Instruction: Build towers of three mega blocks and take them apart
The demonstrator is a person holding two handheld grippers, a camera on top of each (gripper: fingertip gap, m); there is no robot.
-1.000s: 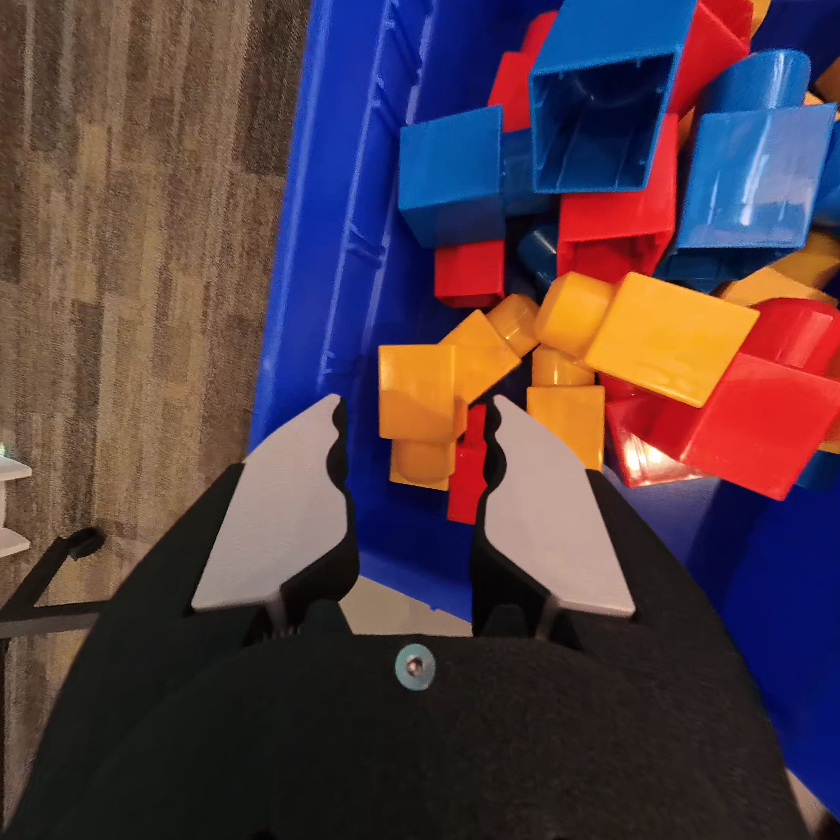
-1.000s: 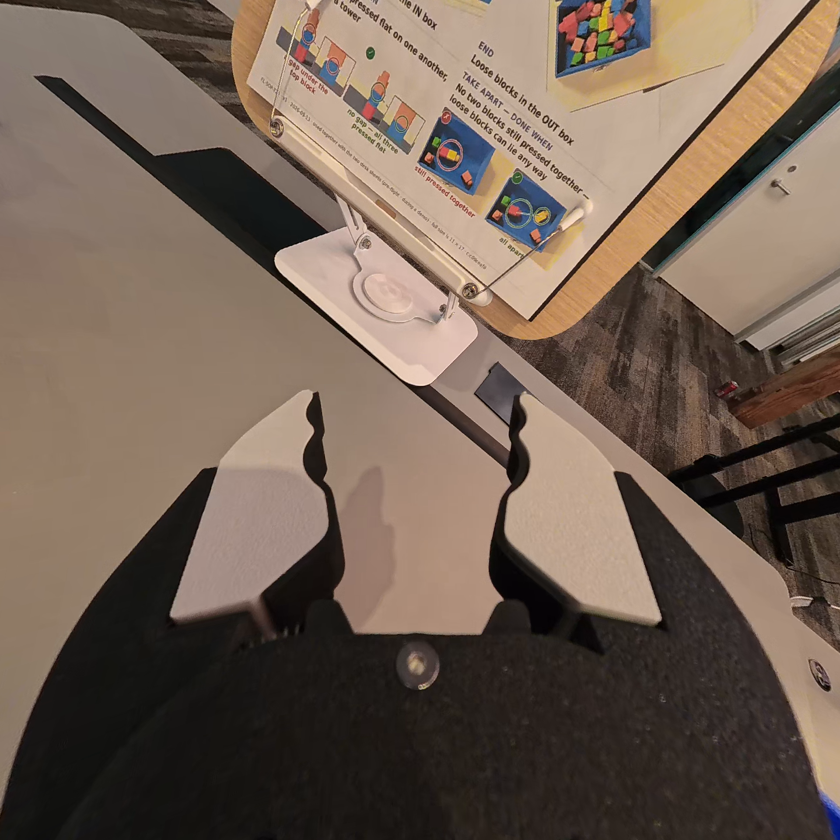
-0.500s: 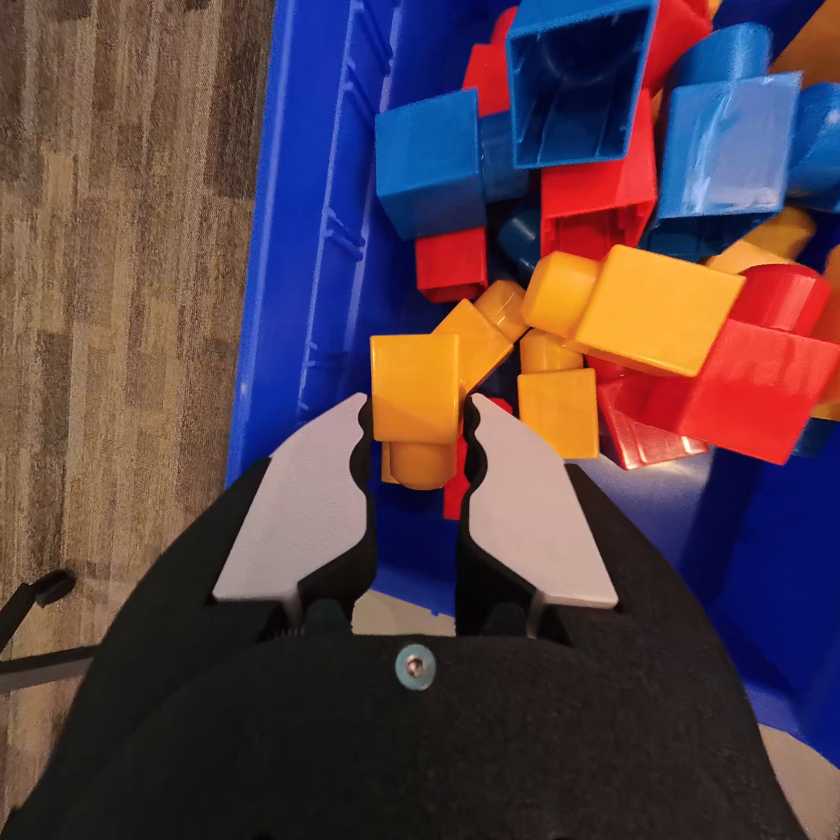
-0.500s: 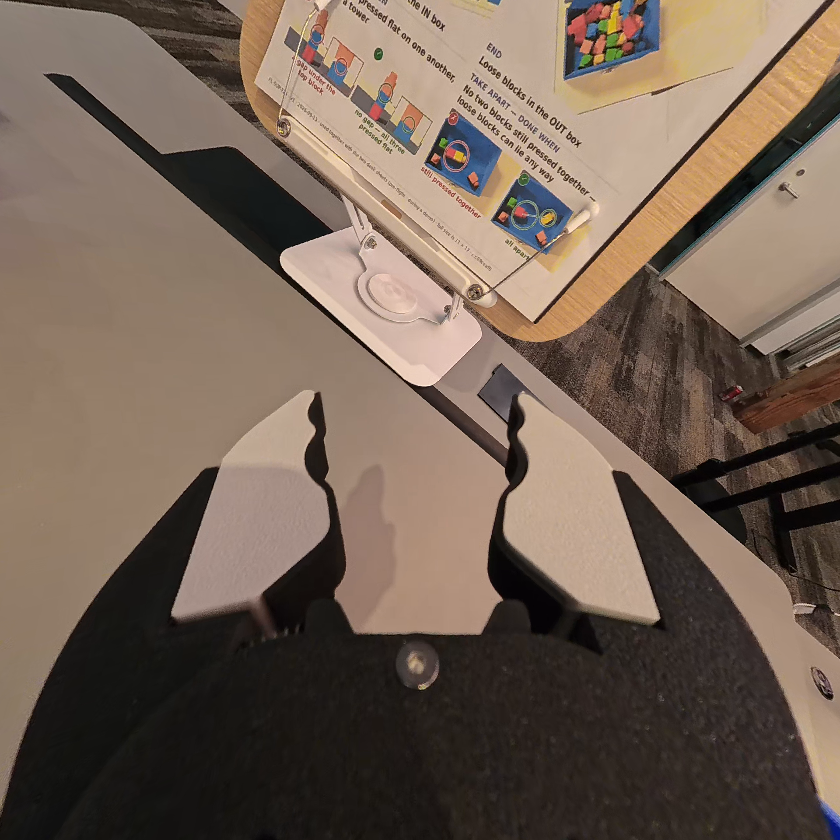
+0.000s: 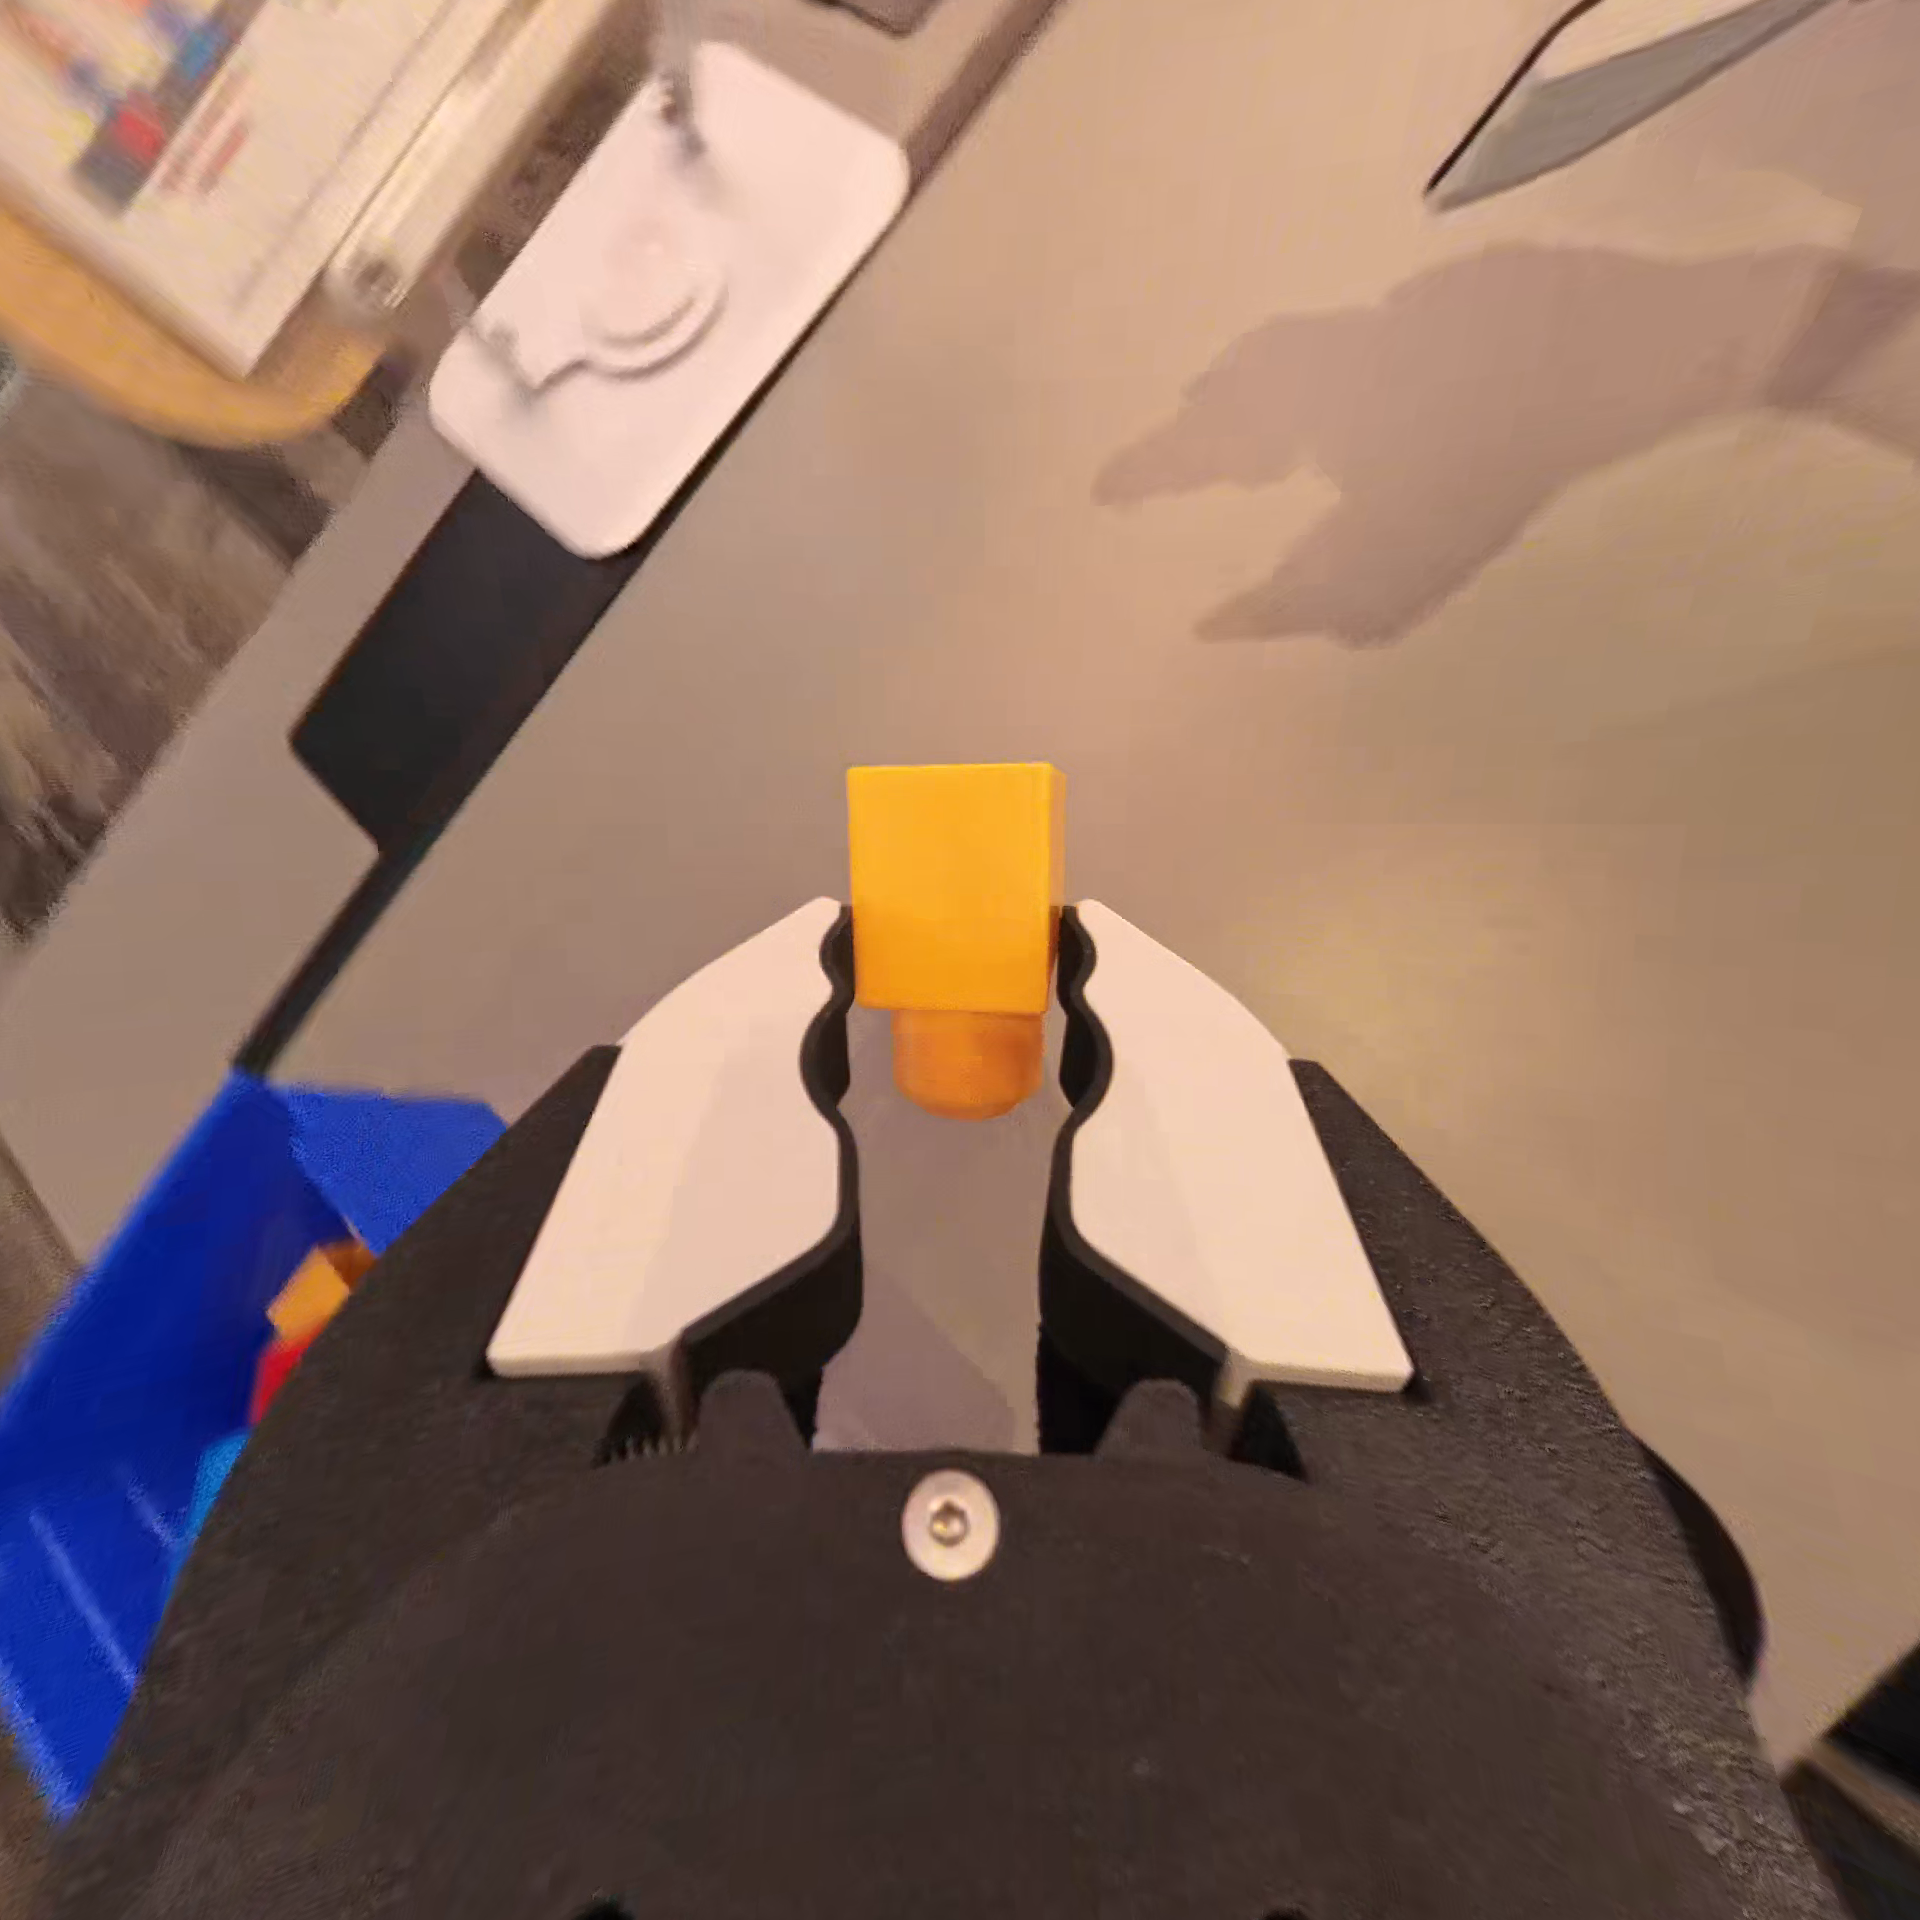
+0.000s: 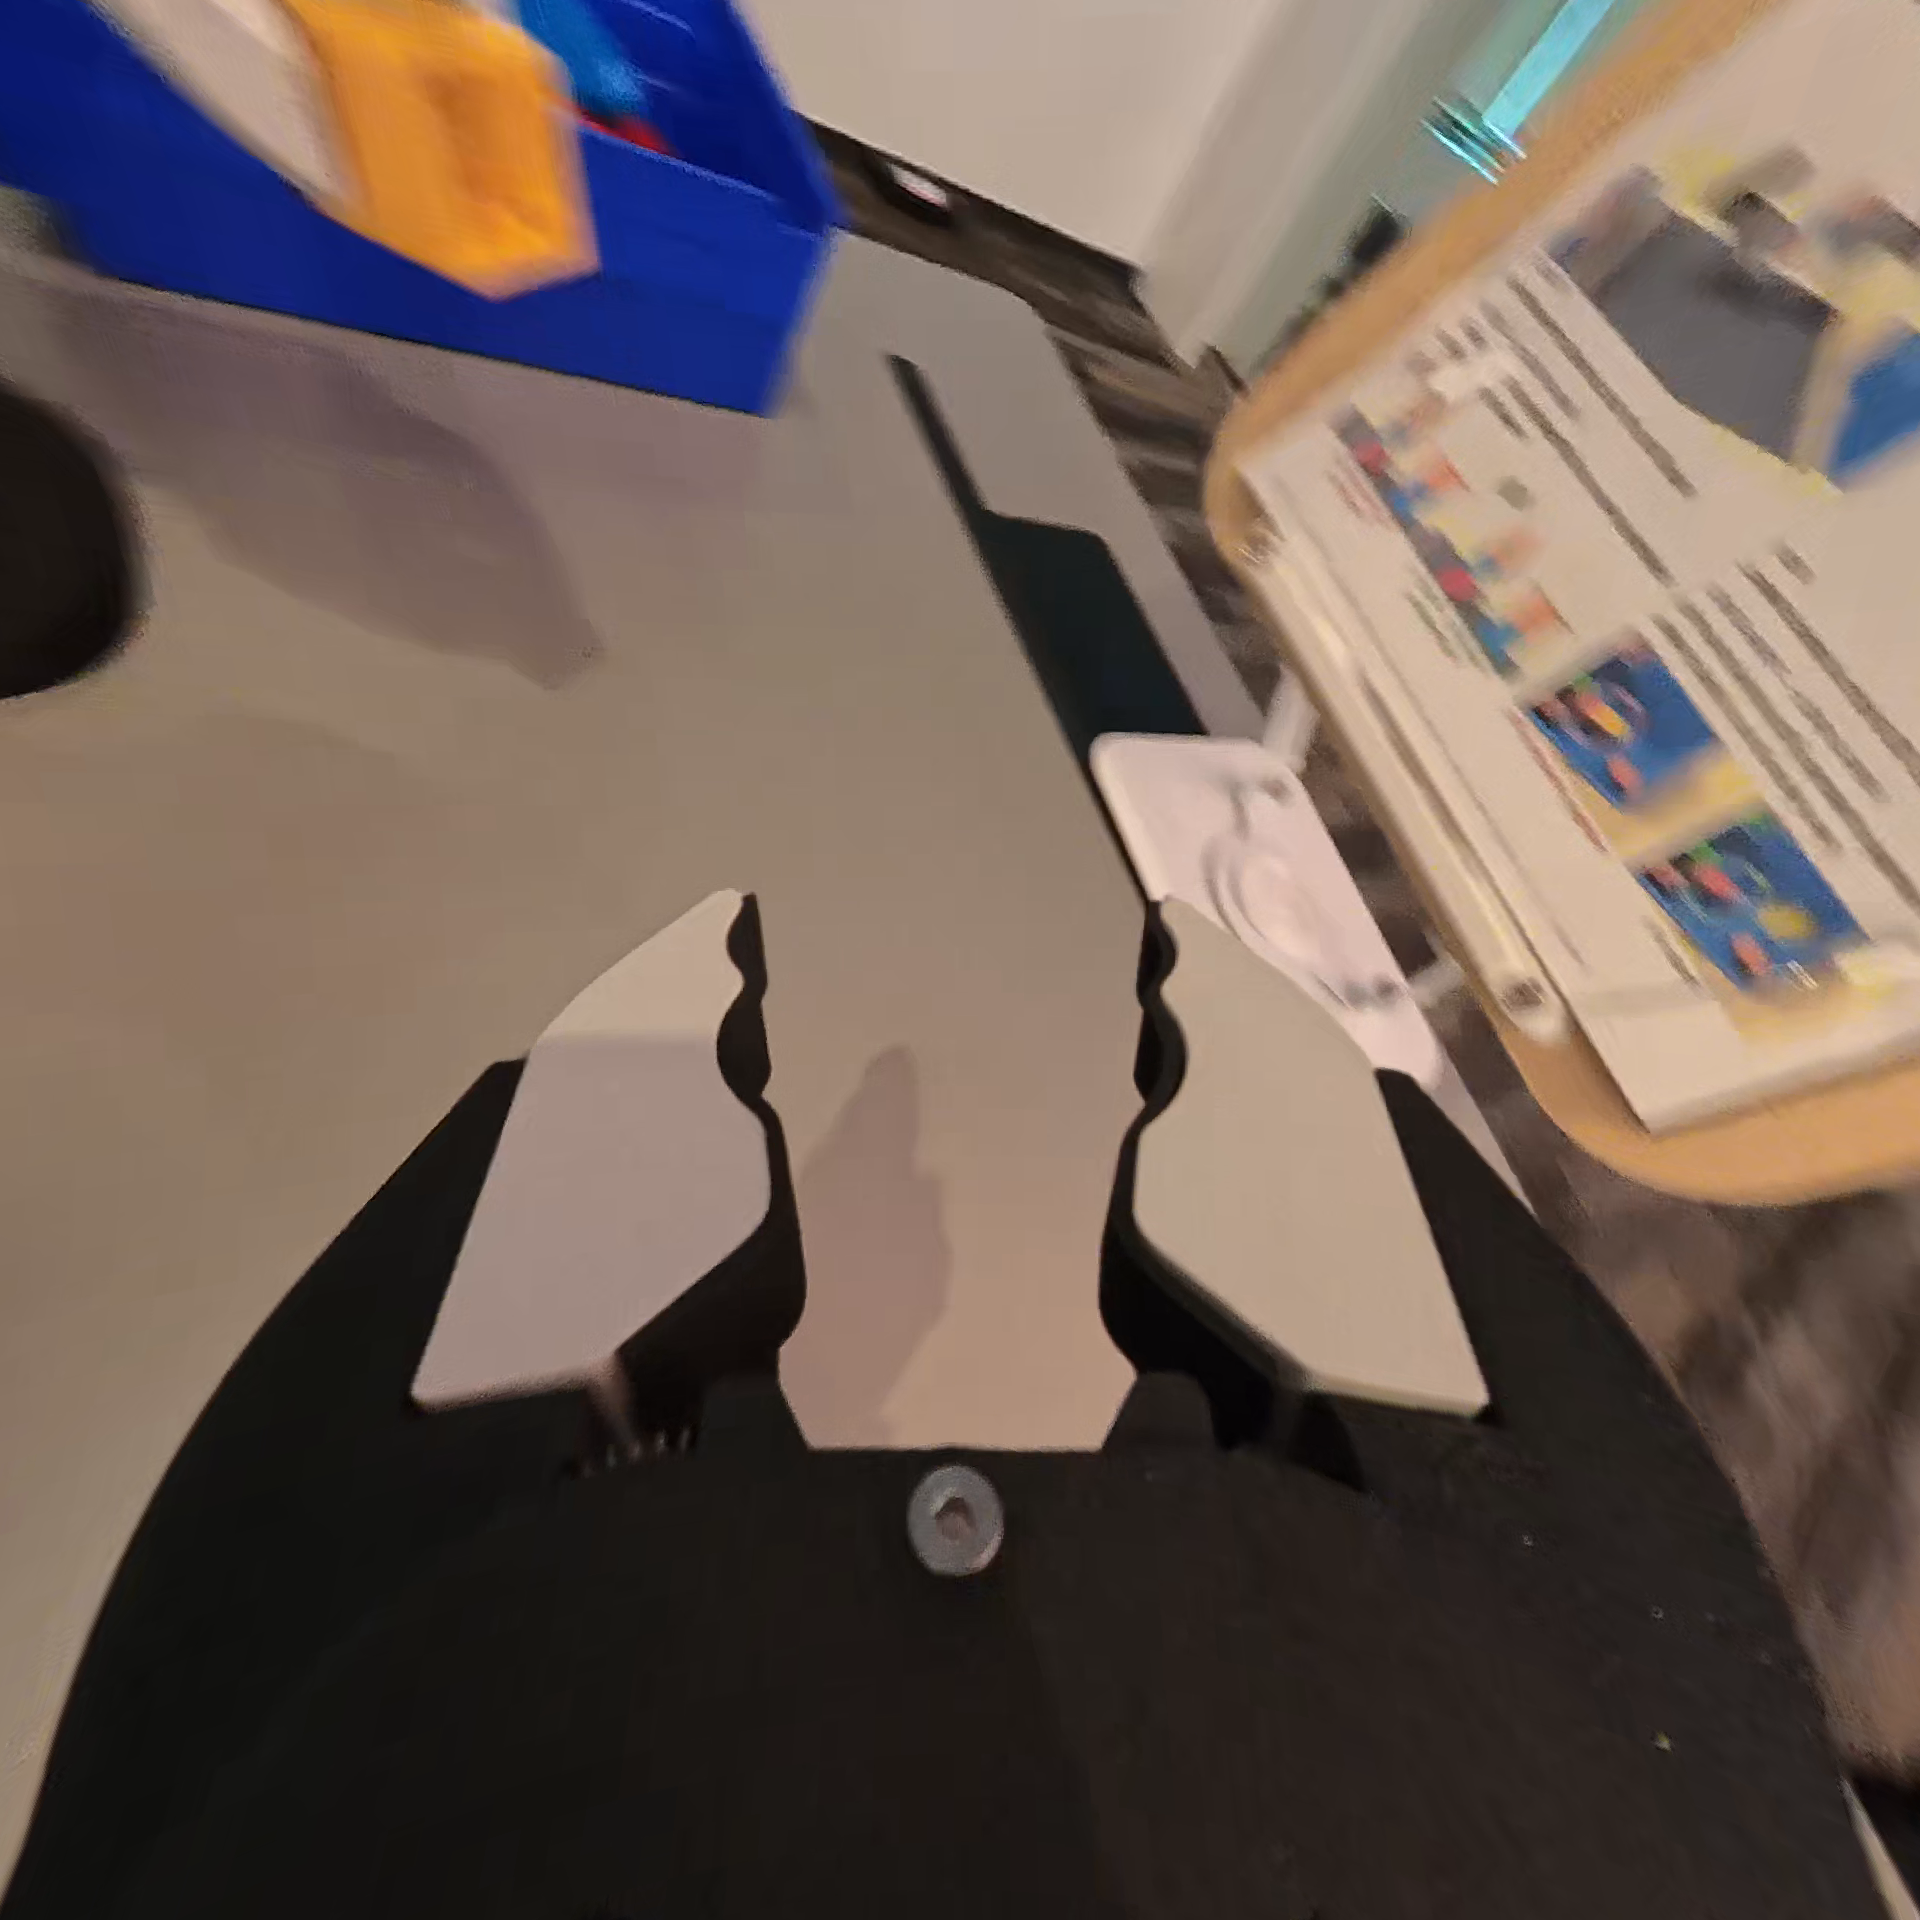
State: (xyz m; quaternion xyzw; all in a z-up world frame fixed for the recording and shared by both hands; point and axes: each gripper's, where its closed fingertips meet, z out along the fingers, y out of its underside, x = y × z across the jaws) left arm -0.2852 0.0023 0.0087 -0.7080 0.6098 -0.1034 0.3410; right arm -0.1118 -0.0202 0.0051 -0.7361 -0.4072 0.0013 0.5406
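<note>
Facing blurred, unreadable instruction sheet [image 6: 1621,665]: left tongs [image 5: 954,940] clamping unbranded yellow block [image 5: 951,883].

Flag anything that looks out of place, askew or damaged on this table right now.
Nothing stands out. The left gripper holds a yellow mega block squarely between its fingers, stud toward the camera, over the bare grey table. The right gripper is open and empty. No blocks lie outside the blue bin.
</note>
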